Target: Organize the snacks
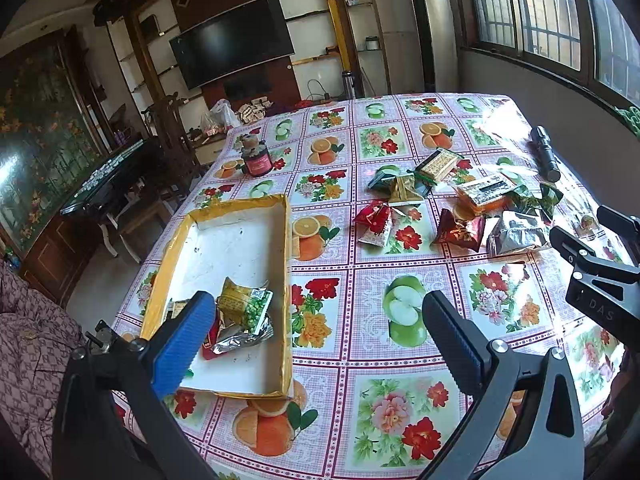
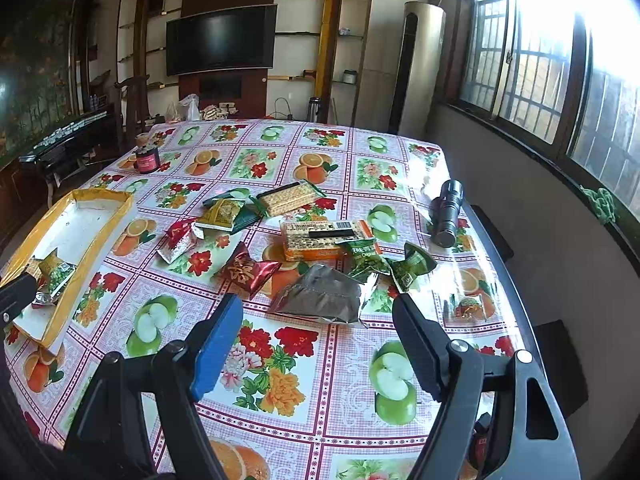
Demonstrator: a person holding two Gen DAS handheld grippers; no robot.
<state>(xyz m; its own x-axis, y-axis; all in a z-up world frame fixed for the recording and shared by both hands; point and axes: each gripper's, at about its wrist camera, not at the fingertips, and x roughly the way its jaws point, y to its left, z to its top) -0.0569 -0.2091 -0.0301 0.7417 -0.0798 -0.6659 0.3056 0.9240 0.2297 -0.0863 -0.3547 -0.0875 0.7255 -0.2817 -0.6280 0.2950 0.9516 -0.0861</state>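
A shallow white tray with yellow rim (image 1: 234,240) lies on the left of the table and holds a few snack packets (image 1: 240,312); it also shows in the right wrist view (image 2: 92,216). Several loose snack packets lie across the table's middle: a red one (image 2: 248,274), a silver one (image 2: 324,296), green ones (image 2: 366,260), an orange cracker pack (image 2: 316,240). My left gripper (image 1: 314,334) is open and empty above the tray's right edge. My right gripper (image 2: 316,344) is open and empty just in front of the silver packet.
A dark jar (image 1: 256,158) stands at the table's far left. A black flashlight (image 2: 448,212) lies at the right side. The floral tablecloth (image 2: 280,380) covers the table. A chair and TV wall stand beyond the far edge.
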